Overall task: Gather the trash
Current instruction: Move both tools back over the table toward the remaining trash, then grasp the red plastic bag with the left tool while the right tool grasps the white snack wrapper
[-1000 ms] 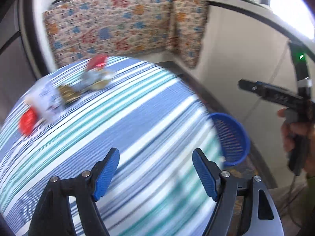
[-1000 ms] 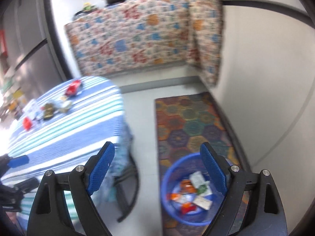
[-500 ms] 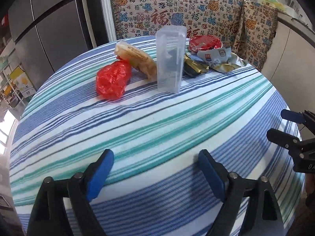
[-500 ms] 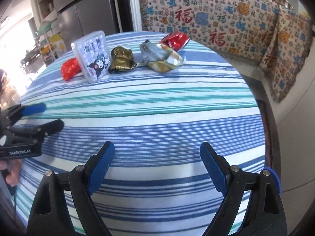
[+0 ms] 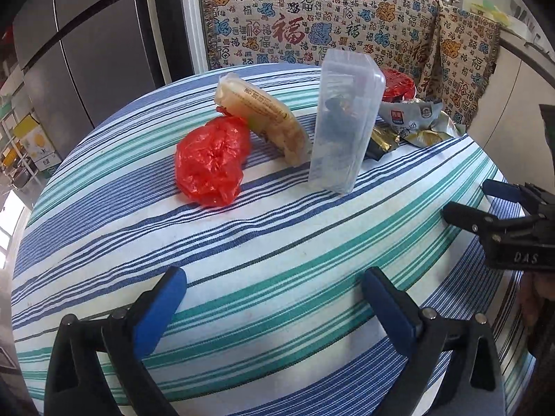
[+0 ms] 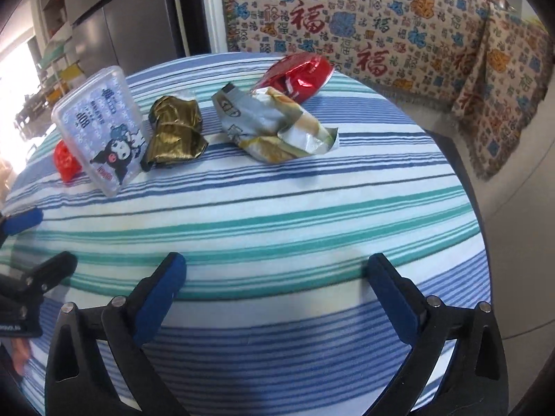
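trash: red plastic bag, yellow packet, gold wrapper, silver wrapper, red foil in the upper middle of the bench | risk: a reach may tip the upright clear box, contents unclear | left gripper jaws widening, empty | right gripper jaws widening, empty

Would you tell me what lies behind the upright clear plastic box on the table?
Behind the clear plastic box lie a gold wrapper, a silver snack bag and a red foil wrapper; in the left view the box covers most of the gold wrapper.
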The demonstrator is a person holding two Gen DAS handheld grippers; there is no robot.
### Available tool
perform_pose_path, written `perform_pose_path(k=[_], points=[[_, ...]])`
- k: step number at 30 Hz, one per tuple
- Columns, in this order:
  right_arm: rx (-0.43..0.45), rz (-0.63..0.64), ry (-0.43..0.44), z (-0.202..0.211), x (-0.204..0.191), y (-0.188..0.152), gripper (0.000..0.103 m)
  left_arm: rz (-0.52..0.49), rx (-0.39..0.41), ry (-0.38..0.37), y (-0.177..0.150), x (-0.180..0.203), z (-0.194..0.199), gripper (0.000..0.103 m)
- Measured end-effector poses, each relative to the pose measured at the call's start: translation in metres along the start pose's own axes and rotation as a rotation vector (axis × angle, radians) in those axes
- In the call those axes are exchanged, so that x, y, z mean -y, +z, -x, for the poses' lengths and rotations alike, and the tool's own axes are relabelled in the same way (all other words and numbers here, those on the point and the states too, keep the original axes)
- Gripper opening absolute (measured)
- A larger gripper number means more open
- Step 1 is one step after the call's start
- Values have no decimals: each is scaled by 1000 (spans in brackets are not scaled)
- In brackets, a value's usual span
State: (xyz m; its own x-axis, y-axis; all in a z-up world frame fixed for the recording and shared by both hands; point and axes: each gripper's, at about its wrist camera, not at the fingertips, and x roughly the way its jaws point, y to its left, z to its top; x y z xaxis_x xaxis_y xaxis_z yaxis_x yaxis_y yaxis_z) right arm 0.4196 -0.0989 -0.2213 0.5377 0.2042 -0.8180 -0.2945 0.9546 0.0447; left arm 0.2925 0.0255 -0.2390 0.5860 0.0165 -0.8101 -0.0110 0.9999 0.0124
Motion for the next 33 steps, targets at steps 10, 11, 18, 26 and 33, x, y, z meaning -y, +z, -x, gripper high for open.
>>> perform_pose_path(k=[10,11,18,26,33], points=[[1,-17,-4,-20,21,26,102,-33,-5,-32,45,-49,-32,103],[5,-16,-3,-20,21,28,102,-47,-4,-45,49,-50,-35,103],[122,45,59,-10,5,40,82,-39,44,-100,62,-62,-36,103],[129,54,91,-12,-7,42,15,-25,60,-119,68,-67,-38,43],[110,63,119,4,-10,19,13,-16,58,-98,45,-67,-21,36]])
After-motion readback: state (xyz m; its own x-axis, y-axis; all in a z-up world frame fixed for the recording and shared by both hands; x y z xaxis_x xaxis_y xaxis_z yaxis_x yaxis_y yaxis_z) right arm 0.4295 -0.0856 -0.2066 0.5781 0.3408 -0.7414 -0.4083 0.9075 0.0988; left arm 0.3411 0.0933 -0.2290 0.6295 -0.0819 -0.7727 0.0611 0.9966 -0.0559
